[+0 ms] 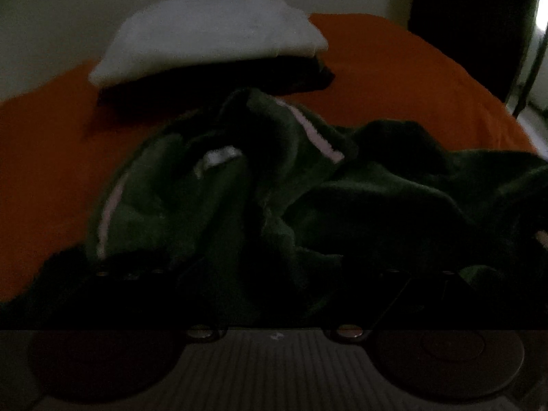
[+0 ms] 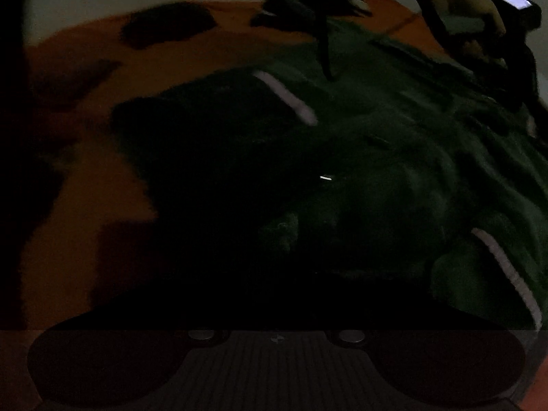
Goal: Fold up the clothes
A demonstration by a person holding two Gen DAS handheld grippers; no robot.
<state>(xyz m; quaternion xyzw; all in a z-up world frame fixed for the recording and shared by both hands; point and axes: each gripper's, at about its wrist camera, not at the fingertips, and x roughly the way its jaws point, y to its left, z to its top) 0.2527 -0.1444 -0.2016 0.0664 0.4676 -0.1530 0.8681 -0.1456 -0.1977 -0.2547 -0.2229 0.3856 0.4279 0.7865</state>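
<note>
Garment [image 1: 260, 185]: dark green, pale stripe trim, heaped in rumpled folds across the centre and right of the left wrist view, on the orange sheet [image 1: 51, 157]. It is not folded as it lies; whether it is mid-fold or only bunched, you cannot tell from this.

Stack [image 1: 209, 41]: a white folded piece over a dark one, upper centre of the same view, behind the garment and apart from it.

Left gripper [image 2: 513, 68]: seen in the right wrist view, upper right, held by a hand [image 2: 479, 10], low over the far edge of the garment. Jaws too dark to read; I cannot tell if they hold cloth.

Right gripper: fingers lost in shadow at the bottom of its own view; jaw state cannot be told.

Handling notes: the light is poor, so steer by the pale stripes [image 2: 287, 97], which mark hems or seams. Take an edge, not a mid-heap bunch. Keep both grips on the same layer and draw the cloth flat on the sheet before you turn any fold. Thick fleece-like fabric will likely spring back; press each crease down.
</note>
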